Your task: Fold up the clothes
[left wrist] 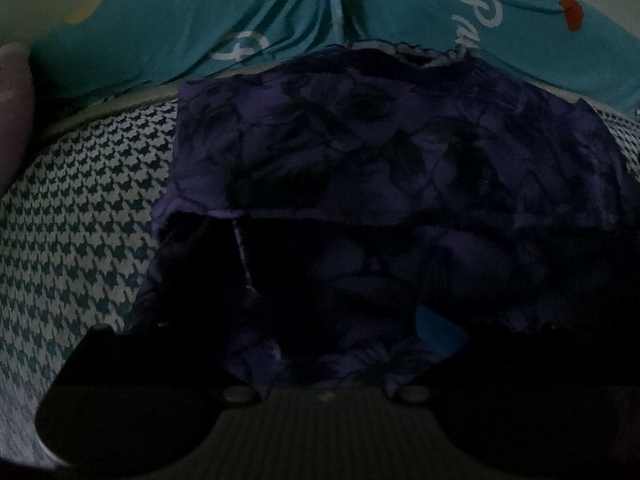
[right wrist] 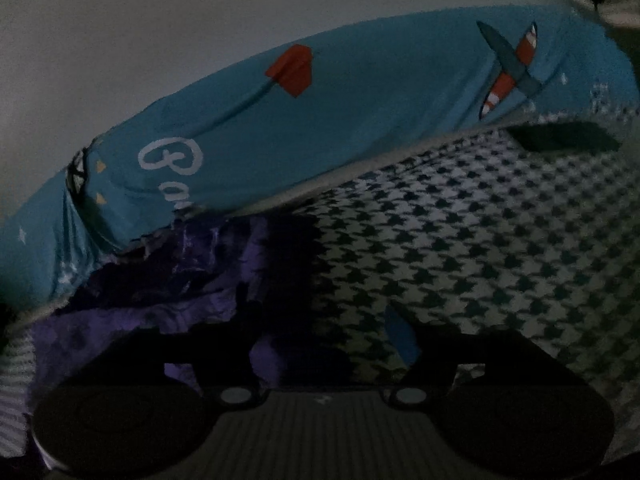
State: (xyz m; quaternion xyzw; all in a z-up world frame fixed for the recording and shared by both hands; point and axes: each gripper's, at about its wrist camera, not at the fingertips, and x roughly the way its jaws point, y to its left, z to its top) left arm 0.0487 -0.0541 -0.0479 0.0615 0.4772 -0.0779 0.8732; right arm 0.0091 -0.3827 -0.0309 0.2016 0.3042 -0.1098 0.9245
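Purple floral garment (left wrist: 360, 152) lies on the houndstooth bedcover (left wrist: 80, 216), w/ one layer already doubled over, a fold edge running across its middle; far edge meets the teal pillow (left wrist: 160, 28). Looks thin, soft, light, prob. floppy. Best taken at corners or hem. Left gripper (left wrist: 320, 340) hangs over near edge, fingers spread, grip can't be told in the dark. Right gripper (right wrist: 320, 344) spread wide at its right edge, holding nothing.

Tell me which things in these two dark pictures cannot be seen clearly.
- Left wrist view: the left gripper fingers merge with the dark purple floral garment; grip unclear.
- Left wrist view: white script on the teal printed pillow is cut by the garment.
- Right wrist view: the flat black object on the houndstooth sheet is too dark.
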